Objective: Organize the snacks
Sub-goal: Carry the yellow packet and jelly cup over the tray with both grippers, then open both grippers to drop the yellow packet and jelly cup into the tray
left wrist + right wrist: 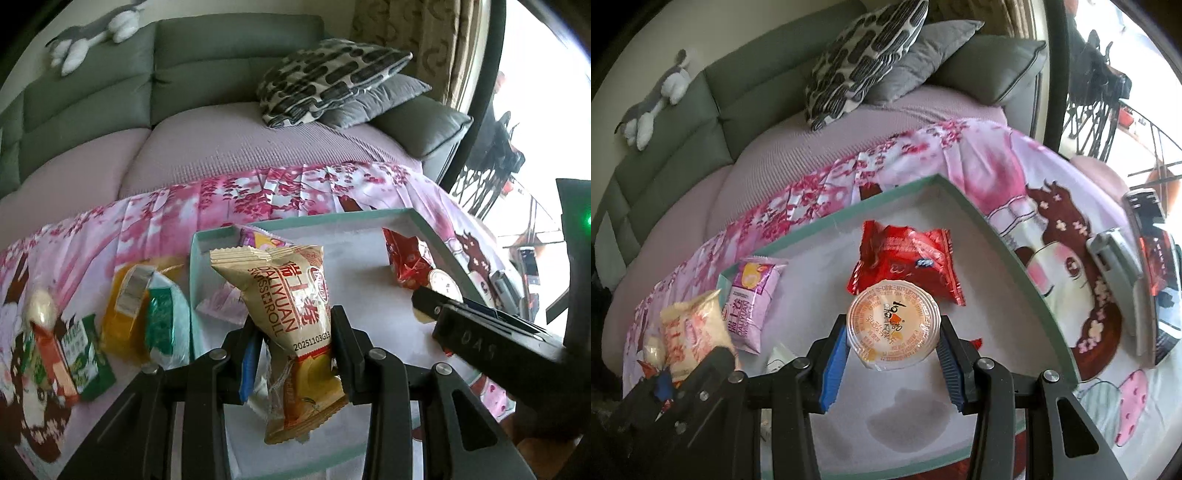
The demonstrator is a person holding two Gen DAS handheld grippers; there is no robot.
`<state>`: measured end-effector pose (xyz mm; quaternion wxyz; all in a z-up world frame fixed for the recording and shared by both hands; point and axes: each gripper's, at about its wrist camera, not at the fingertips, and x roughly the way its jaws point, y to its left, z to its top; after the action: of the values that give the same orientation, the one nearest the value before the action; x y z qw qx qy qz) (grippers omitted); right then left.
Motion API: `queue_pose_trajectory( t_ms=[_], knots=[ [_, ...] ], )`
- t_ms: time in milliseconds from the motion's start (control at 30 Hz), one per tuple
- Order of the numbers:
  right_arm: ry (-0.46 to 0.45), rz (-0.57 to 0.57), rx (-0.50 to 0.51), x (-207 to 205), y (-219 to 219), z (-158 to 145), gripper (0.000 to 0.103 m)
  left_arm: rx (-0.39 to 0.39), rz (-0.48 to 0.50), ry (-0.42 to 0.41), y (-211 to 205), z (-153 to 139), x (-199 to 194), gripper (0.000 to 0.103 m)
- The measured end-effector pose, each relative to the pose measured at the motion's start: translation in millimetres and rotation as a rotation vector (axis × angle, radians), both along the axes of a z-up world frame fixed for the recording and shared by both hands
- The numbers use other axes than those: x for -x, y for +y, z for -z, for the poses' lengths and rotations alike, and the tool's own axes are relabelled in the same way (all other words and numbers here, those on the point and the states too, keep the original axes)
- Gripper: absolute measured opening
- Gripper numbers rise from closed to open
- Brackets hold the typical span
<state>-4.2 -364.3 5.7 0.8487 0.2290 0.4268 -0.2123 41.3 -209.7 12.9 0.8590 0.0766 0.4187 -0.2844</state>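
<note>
Two claws over the teal-rimmed box, each gripping one snack.

The left claw (295, 332) is clamped narrow on one beige Swiss roll packet (284, 299), hanging over the box (964, 201). The right claw (892, 343) is pinched on one round jelly cup (894, 328), held above the box floor. Just beyond the cup lies one red packet (905, 258); off to its left, one purple packet (751, 299). Left of the box, several loose snacks (136, 306) wait on the flowered cloth (229, 199).

Both wrist views look steeply down, close over shared tray (428, 221) (997, 221).
</note>
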Motion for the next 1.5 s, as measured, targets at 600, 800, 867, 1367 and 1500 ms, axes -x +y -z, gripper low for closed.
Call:
queue_pose_trajectory(
  t_ms=[600,800,867,1367,1500],
  knots=[
    [0.003,0.039,-0.019,1,-14,2,0.049,-0.017,0.031,0.048,-30,16,-28,0.038],
    [0.002,0.040,-0.015,3,-15,0,0.049,-0.050,0.047,0.026,-35,15,-23,0.052],
    [0.004,0.042,-0.018,3,-17,1,0.049,-0.050,0.046,0.021,-33,12,-23,0.055],
    [0.030,0.047,0.003,7,-19,-3,0.062,-0.112,-0.185,0.104,20,-8,-46,0.069],
    [0.034,0.036,0.020,7,-16,-5,0.069,-0.119,-0.240,0.131,32,-7,-51,0.076]
  ],
)
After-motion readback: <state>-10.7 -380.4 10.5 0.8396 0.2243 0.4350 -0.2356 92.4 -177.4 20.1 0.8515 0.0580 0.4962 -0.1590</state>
